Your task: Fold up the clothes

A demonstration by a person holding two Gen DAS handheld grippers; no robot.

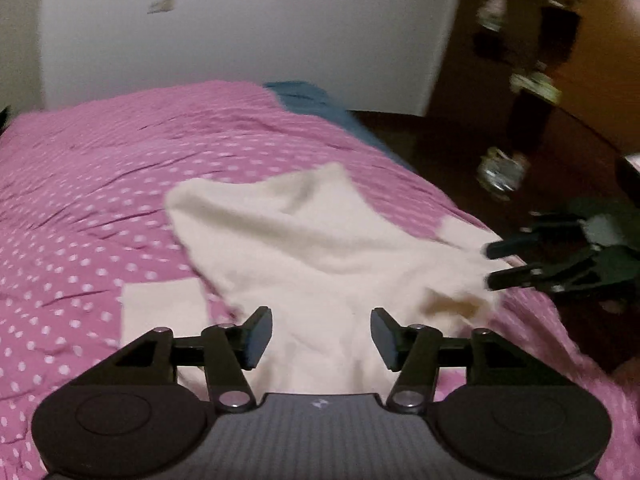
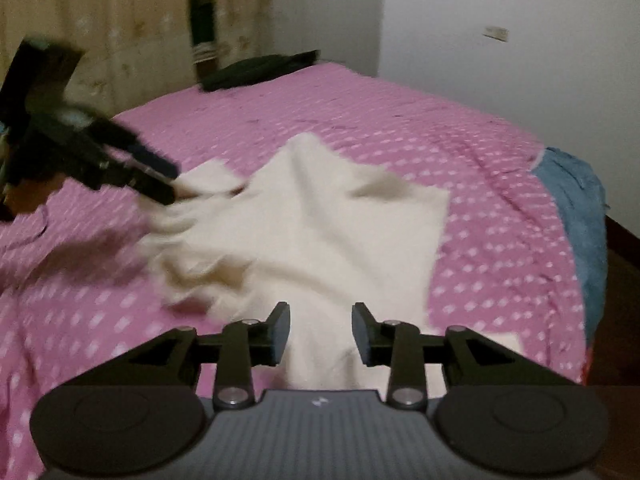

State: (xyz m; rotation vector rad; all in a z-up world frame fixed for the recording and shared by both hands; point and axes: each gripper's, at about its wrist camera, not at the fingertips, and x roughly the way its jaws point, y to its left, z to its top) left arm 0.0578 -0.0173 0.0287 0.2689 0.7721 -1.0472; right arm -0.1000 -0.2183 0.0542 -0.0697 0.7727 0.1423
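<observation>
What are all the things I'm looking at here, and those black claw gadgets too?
Cream knitted garment: one, cream, lying rumpled in the middle of the bed.
Pink bedspread with white dots: one, pink, covering the bed under the garment.
Blue cloth: one, blue, at the bed's edge beside the bedspread.
Dark bundle of fabric: one, black, at the far end of the bed; too blurred to identify.
White wall: one, white, behind the bed.
Brown wooden floor: brown, beside the bed, with a few blurred small items.
Left tool: one, black, fingers apart over the garment's near edge.
Right tool: one, black, fingers apart over the garment's other side.
</observation>
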